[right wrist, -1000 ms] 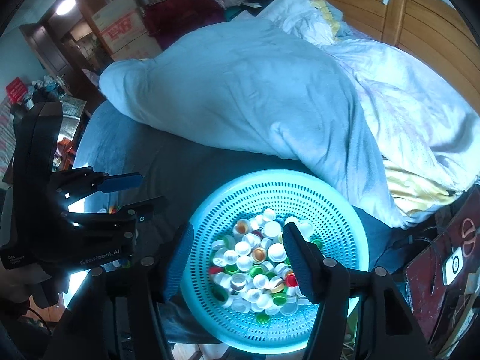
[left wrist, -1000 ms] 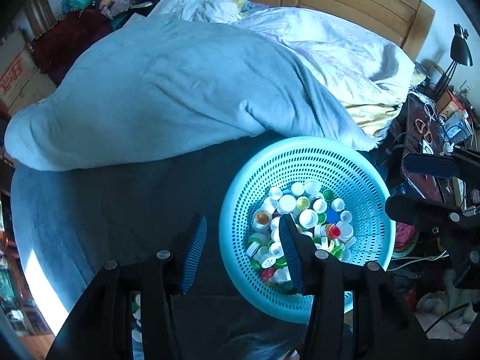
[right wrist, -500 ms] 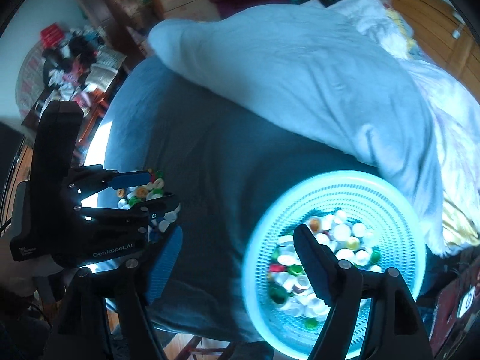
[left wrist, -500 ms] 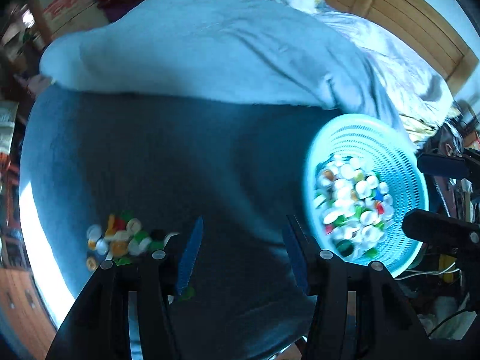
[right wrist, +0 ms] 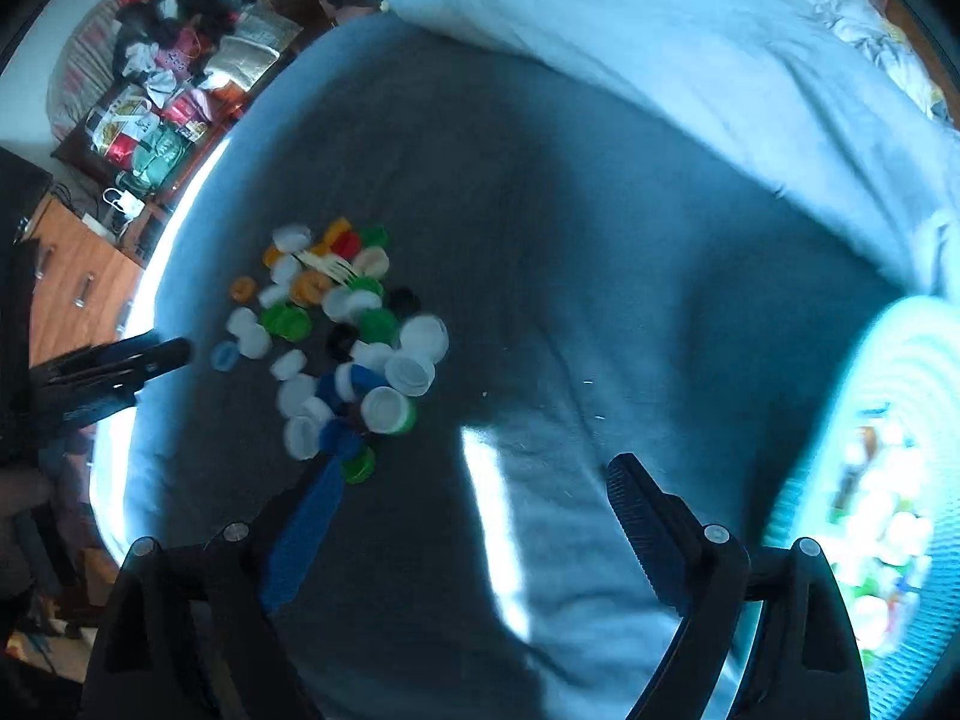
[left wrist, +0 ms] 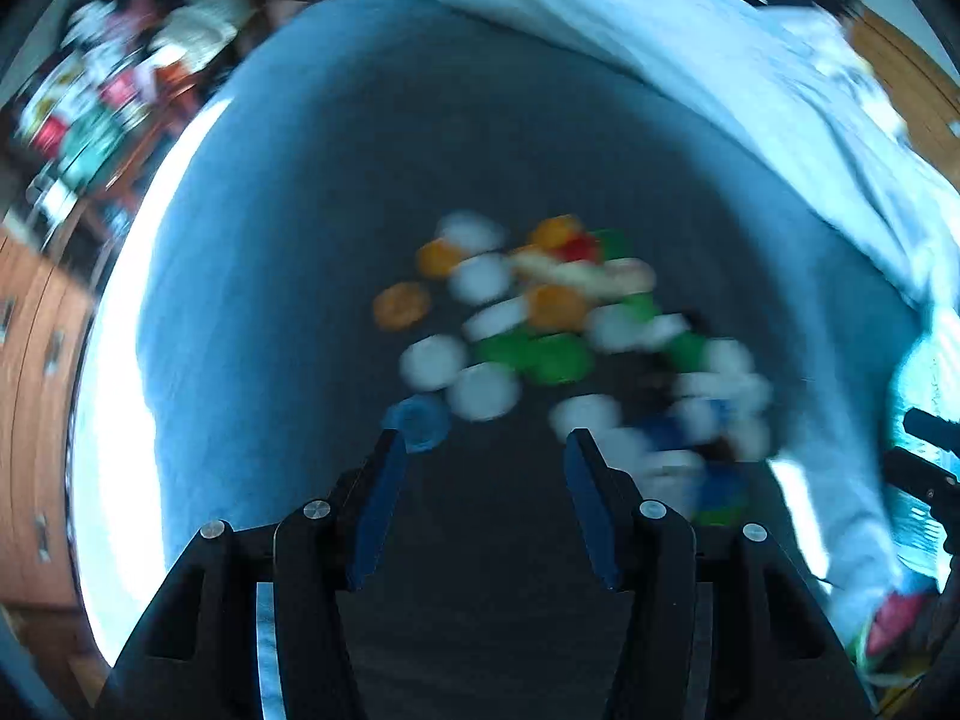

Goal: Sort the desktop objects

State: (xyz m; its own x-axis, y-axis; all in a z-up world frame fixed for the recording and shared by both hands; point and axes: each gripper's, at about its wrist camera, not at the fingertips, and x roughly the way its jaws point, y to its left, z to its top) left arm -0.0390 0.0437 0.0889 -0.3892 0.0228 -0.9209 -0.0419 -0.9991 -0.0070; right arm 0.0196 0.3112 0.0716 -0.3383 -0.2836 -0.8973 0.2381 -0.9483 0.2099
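A pile of loose bottle caps, white, green, orange, red and blue, lies on the dark grey bed sheet, blurred in the left wrist view. My left gripper is open and empty just short of the pile. The same pile shows sharply in the right wrist view, with a pale plastic fork on it. My right gripper is open and empty, right of the pile. The turquoise perforated basket of caps is at the right edge. The left gripper shows at the far left.
A light blue quilt is heaped along the far side of the bed. The bed's left edge drops to a wooden drawer unit and a cluttered table. A wooden headboard is at the upper right.
Both grippers have swung left from over the basket to the loose cap pile. The basket has slid to the right edge of both views. Both grippers stayed open.
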